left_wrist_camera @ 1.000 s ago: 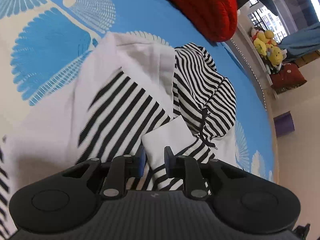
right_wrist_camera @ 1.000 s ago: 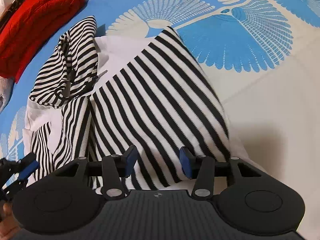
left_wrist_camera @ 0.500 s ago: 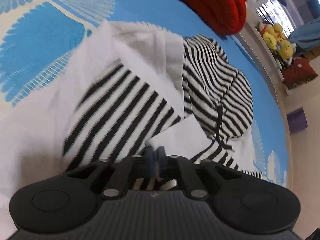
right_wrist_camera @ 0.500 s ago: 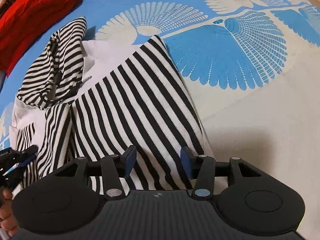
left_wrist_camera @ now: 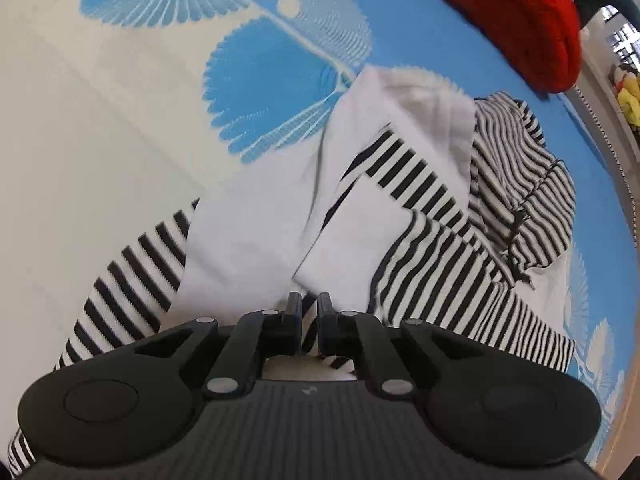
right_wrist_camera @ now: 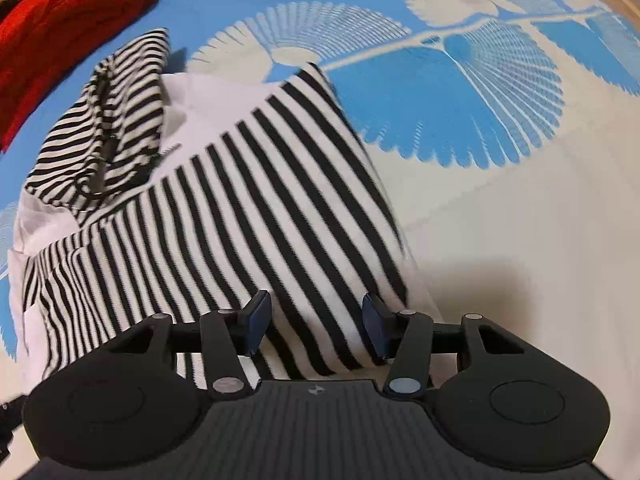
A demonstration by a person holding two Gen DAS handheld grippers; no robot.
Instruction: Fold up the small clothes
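Note:
A black-and-white striped hoodie [left_wrist_camera: 440, 264] with white inner panels lies crumpled on the bedspread, its hood [left_wrist_camera: 520, 184] bunched at the right. My left gripper [left_wrist_camera: 309, 308] pinches a striped fold of it at the near edge. The jaws are easing apart a little, but the cloth is still caught between the pads and lifted. In the right wrist view the same hoodie [right_wrist_camera: 260, 208] shows a broad striped panel. My right gripper [right_wrist_camera: 316, 320] hovers just above that panel's near end, open, with nothing pressed between its pads.
A red knitted garment [left_wrist_camera: 520, 12] lies beyond the hoodie and shows at the top left [right_wrist_camera: 60, 28] in the right wrist view. The blue-and-cream patterned bedspread [left_wrist_camera: 100, 140] stretches out to the left. Plush toys [left_wrist_camera: 630, 96] sit past the bed's right edge.
The left gripper's jaws closed on the hoodie's near fold, then rose and swung, dragging the cloth so more white inner side shows. The right gripper barely moved and stayed open.

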